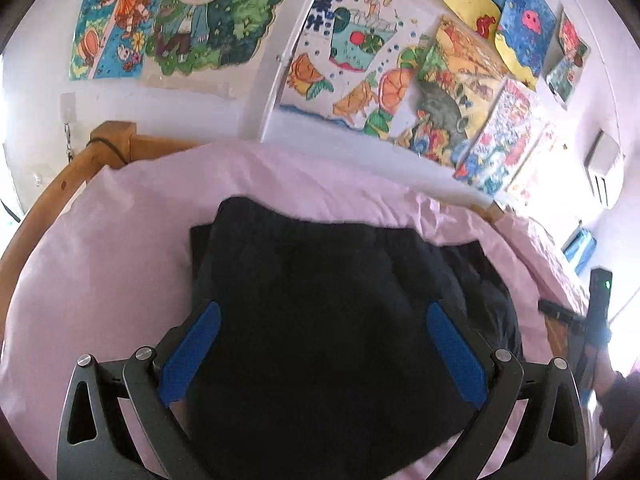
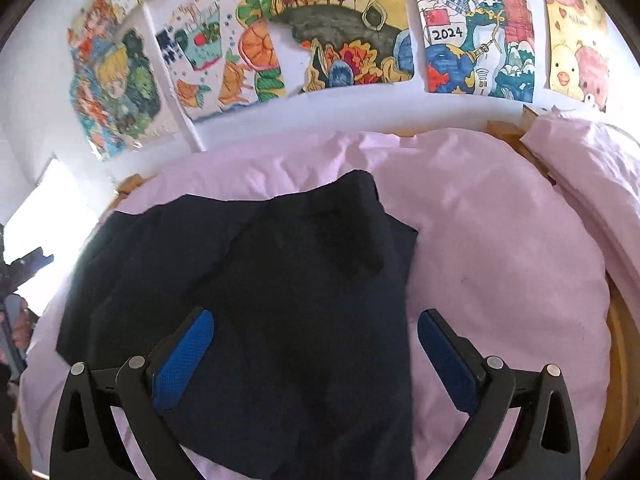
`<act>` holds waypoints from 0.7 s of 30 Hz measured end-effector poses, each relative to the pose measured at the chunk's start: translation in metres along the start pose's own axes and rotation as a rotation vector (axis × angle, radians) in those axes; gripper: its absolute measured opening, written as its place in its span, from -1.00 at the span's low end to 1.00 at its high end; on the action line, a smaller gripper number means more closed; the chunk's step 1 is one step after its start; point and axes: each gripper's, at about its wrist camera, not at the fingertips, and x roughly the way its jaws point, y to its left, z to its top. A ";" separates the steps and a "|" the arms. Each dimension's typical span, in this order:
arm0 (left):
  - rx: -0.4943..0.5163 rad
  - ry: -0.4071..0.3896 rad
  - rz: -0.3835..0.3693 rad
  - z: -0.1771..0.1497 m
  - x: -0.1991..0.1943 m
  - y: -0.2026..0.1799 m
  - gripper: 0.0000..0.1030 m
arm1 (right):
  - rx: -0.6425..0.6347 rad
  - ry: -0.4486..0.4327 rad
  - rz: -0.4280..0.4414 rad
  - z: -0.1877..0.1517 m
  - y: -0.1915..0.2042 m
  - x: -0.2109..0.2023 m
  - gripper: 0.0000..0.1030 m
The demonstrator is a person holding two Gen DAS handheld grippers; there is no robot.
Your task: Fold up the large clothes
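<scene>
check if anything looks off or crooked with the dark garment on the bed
The dark garment is not squared up: in the right wrist view a flap at its far edge sticks up and its layers overlap unevenly on the pink sheet. Both tongs, left and right, are open above it.

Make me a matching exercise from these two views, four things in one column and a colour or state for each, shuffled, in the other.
Column one:
1. dark garment
2. bed sheet
3. left hand-held gripper
4. bed frame

Column two:
A. wooden, brown
B. pale pink, wrinkled
C. jaws open, holding nothing
D. navy, lying partly folded on the bed

Pairs: 1-D, 2-B, 3-C, 4-A
</scene>
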 end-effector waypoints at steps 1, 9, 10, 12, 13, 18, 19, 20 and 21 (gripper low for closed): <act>0.013 0.017 -0.004 -0.004 0.000 0.006 0.97 | 0.020 -0.014 0.039 -0.002 -0.011 0.000 1.00; -0.031 0.125 -0.096 -0.034 0.010 0.053 0.97 | 0.169 0.041 0.198 -0.015 -0.072 0.028 1.00; -0.066 0.136 -0.125 -0.036 0.013 0.060 0.97 | 0.189 0.062 0.216 -0.017 -0.079 0.033 1.00; -0.112 0.160 -0.158 -0.039 0.017 0.071 0.97 | 0.235 0.087 0.252 -0.021 -0.089 0.039 1.00; -0.122 0.173 -0.162 -0.040 0.019 0.074 0.97 | 0.265 0.100 0.274 -0.023 -0.094 0.043 1.00; -0.093 0.232 -0.164 -0.043 0.027 0.077 0.97 | 0.361 0.170 0.376 -0.037 -0.108 0.068 1.00; -0.083 0.235 -0.169 -0.043 0.027 0.077 0.97 | 0.367 0.183 0.391 -0.040 -0.109 0.073 1.00; -0.073 0.242 -0.177 -0.044 0.028 0.075 0.97 | 0.362 0.188 0.401 -0.042 -0.108 0.076 1.00; -0.059 0.255 -0.188 -0.045 0.029 0.073 0.97 | 0.355 0.191 0.412 -0.043 -0.107 0.078 1.00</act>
